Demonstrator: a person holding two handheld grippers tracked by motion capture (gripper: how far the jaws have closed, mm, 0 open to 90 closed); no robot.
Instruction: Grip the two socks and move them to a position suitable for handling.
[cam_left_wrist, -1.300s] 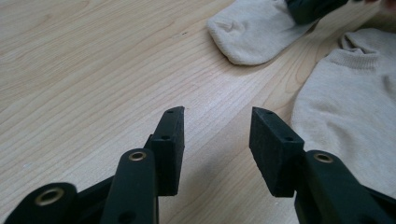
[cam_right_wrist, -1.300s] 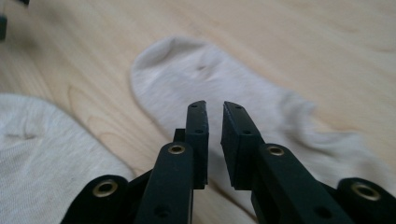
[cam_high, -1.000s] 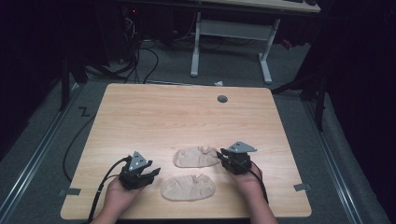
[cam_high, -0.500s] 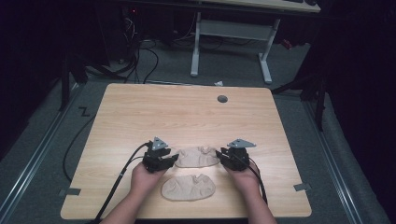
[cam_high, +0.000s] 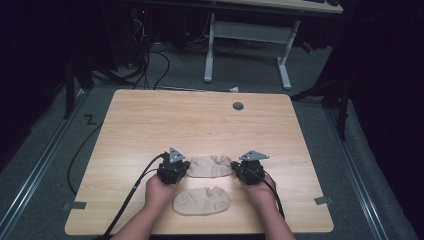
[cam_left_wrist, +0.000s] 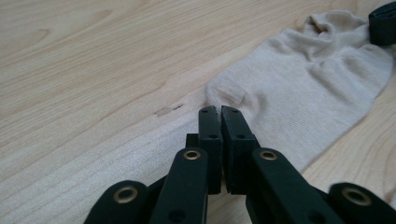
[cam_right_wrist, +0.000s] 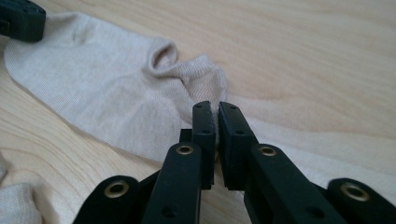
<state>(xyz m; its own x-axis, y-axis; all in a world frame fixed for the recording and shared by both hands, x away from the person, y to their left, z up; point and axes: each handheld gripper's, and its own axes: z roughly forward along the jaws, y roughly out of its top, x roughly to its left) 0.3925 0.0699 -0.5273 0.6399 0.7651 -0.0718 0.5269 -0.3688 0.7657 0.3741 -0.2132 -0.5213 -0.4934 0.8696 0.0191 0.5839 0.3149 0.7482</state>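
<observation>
Two beige socks lie on the wooden table (cam_high: 200, 120). The far sock (cam_high: 210, 166) stretches between my two grippers; the near sock (cam_high: 201, 201) lies flat between the person's forearms. My left gripper (cam_high: 186, 169) is at the far sock's left end, and in the left gripper view its jaws (cam_left_wrist: 219, 109) are shut on the edge of that sock (cam_left_wrist: 299, 93). My right gripper (cam_high: 235, 169) is at the sock's right end. Its jaws (cam_right_wrist: 215, 105) have just been closing and now pinch the sock's (cam_right_wrist: 107, 88) bunched edge.
A grey grommet hole (cam_high: 238, 106) sits near the table's far edge. Behind the table stand the white legs of another desk (cam_high: 245, 50), with cables on the floor. A cable (cam_high: 125, 200) trails from the left gripper over the table's near edge.
The left hand moved right and forward from the near-left of the table to the far sock's left end. Both grippers' jaws closed.
</observation>
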